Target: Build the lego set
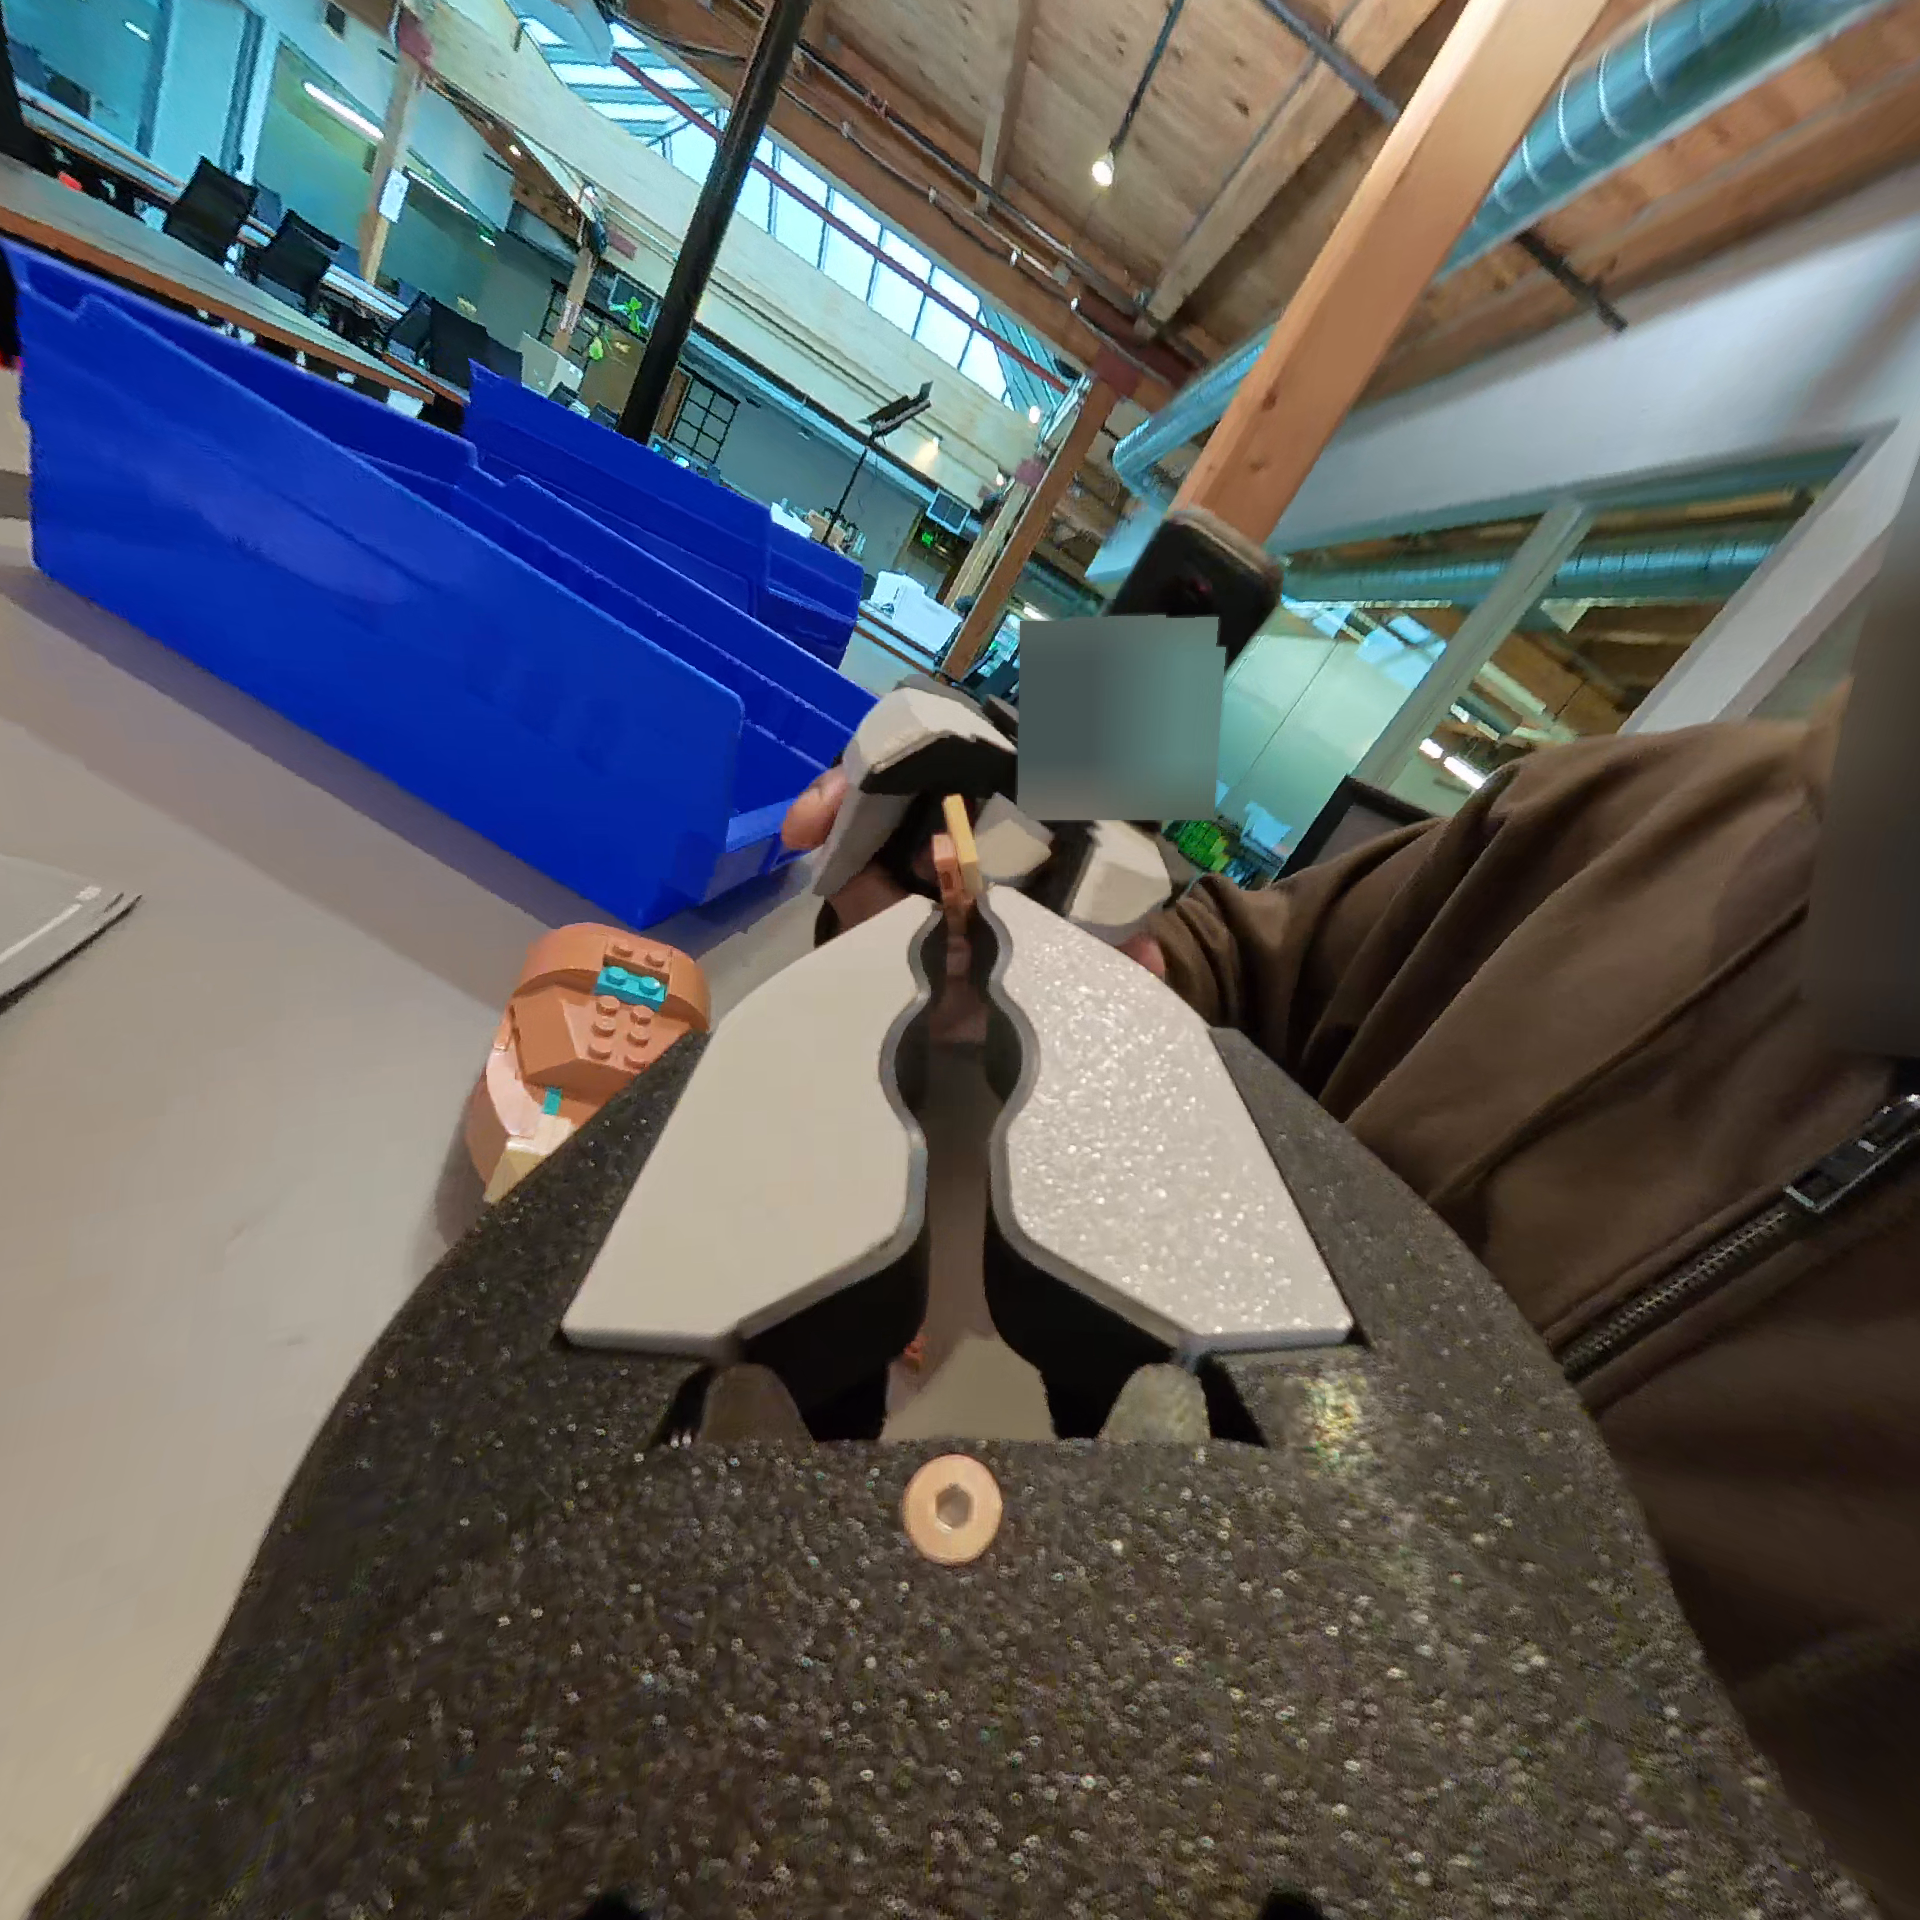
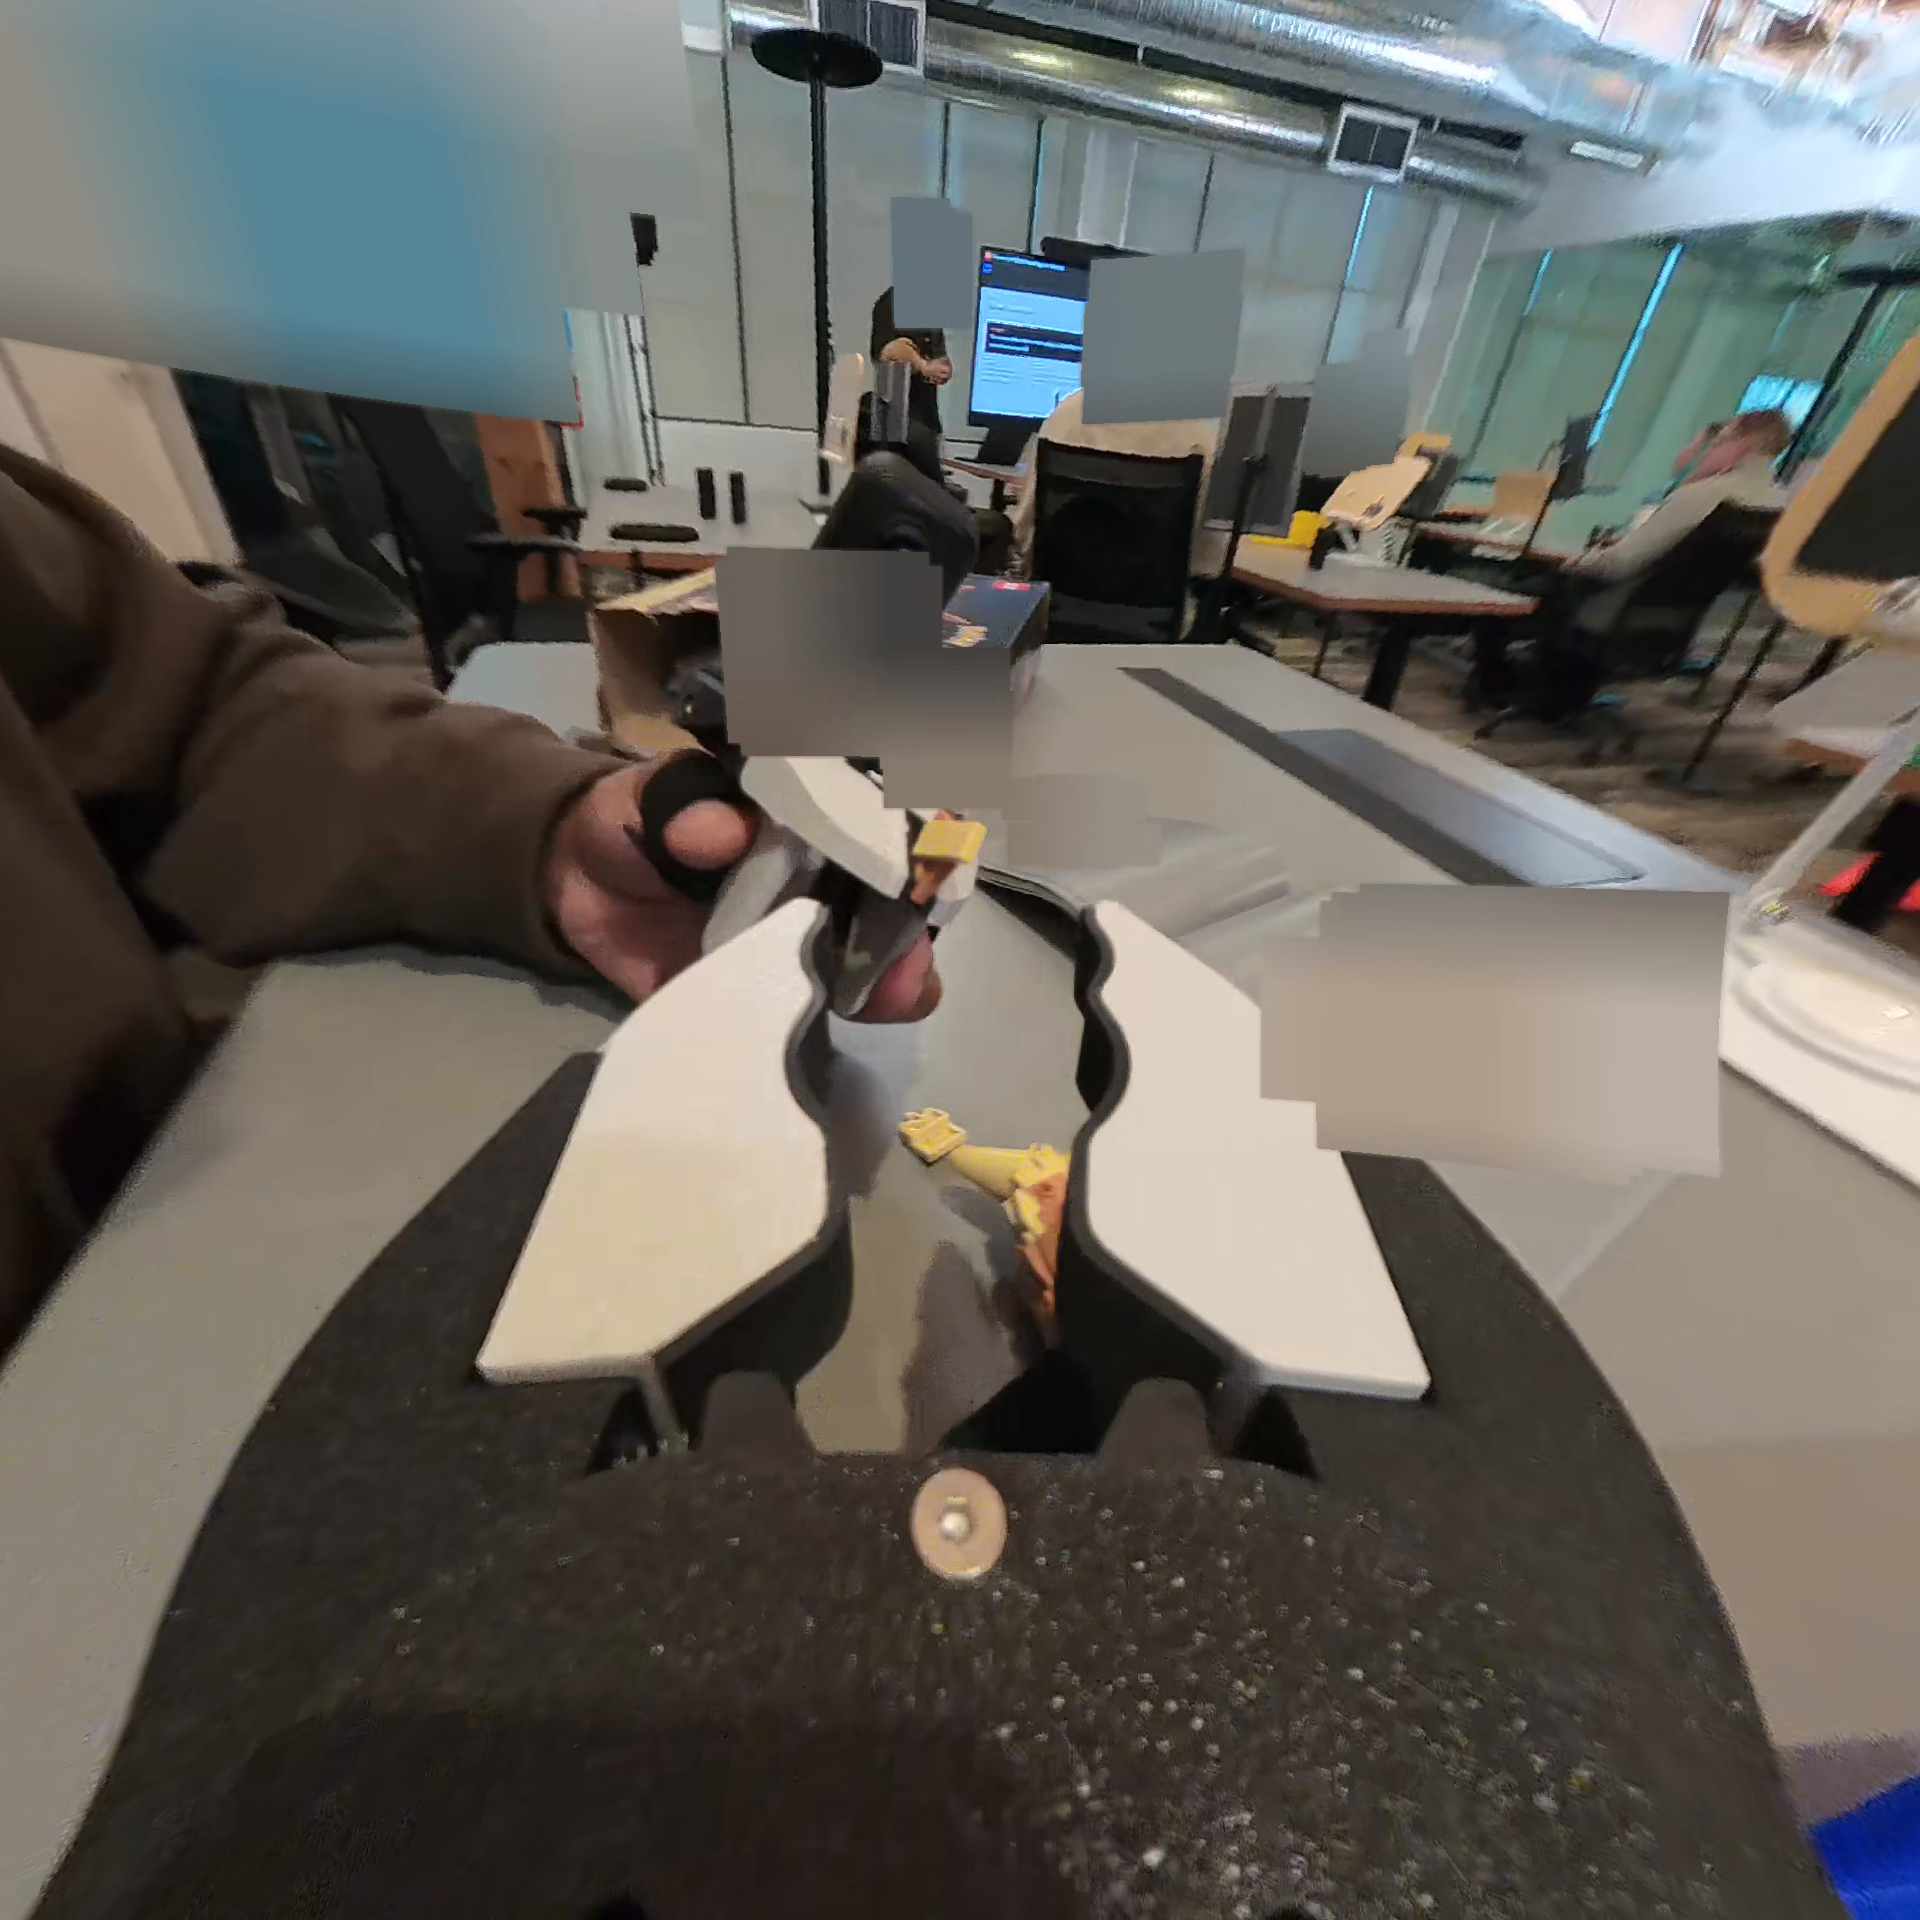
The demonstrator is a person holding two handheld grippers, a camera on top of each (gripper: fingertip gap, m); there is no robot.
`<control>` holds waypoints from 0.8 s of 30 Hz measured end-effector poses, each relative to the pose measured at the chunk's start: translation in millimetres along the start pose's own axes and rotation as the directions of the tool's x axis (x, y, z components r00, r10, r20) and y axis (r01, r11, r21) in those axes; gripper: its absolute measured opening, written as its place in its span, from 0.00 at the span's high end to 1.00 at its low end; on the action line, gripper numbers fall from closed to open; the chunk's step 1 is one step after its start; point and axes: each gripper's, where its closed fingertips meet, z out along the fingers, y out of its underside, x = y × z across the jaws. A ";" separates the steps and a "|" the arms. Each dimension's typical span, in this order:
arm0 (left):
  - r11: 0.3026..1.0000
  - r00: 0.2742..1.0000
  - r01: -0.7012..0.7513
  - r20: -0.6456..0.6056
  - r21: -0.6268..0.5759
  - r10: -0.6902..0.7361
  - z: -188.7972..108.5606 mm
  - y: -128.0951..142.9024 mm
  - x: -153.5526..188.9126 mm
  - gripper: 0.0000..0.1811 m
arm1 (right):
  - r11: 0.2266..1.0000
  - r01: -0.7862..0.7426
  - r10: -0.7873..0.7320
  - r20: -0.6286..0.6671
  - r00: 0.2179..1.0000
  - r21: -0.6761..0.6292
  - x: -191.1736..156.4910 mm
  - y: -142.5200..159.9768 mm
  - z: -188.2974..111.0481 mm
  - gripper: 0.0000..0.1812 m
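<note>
My left gripper (image 1: pixel 961 920) is shut on a small tan and brown lego piece (image 1: pixel 958 868) that sticks out past its fingertips, held above the table. It also shows in the right wrist view (image 2: pixel 914 873), with the tan piece (image 2: pixel 948 842) at its tip. My right gripper (image 2: pixel 951 920) is open and empty, its jaws wide apart, facing the left one at close range; it shows beyond the held piece in the left wrist view (image 1: pixel 997 821). A brown lego build (image 1: pixel 592 1039) with teal bricks on top sits on the grey table. A yellow and tan lego assembly (image 2: pixel 987 1164) lies on the table below my right gripper.
Blue plastic bins (image 1: pixel 416 644) stand on the table at the back left. A booklet corner (image 1: pixel 52 914) lies at the far left. A person's brown jacket sleeve (image 2: pixel 260 748) and hand are at the left. A white tray (image 2: pixel 1818 1018) sits at the right edge. The grippers are tip to tip, or close to it.
</note>
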 end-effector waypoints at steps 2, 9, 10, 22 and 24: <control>0.999 0.999 0.047 -0.004 0.012 -0.047 -0.8 -1.1 -1.8 0.98 | 0.996 0.086 -0.086 -0.021 0.996 -0.015 -0.4 1.4 4.6 0.75; 0.988 0.987 0.156 -0.034 0.000 -0.156 -2.6 -0.3 -2.3 0.98 | 0.937 0.349 -0.348 -0.100 0.932 -0.013 4.5 -2.4 14.6 0.73; 0.988 0.987 0.156 -0.034 -0.004 -0.156 -3.0 0.0 -2.1 0.98 | 0.933 0.360 -0.359 -0.097 0.928 -0.010 4.0 -2.7 15.6 0.73; 0.996 0.996 0.085 0.017 0.009 -0.085 -9.7 -9.1 -6.0 0.97 | 0.922 0.385 -0.386 -0.068 0.920 -0.028 1.2 14.1 19.1 0.77; 0.997 0.997 0.078 0.018 0.016 -0.078 -10.3 -10.4 -6.4 0.97 | 0.921 0.389 -0.389 -0.074 0.918 -0.023 0.5 11.3 18.7 0.78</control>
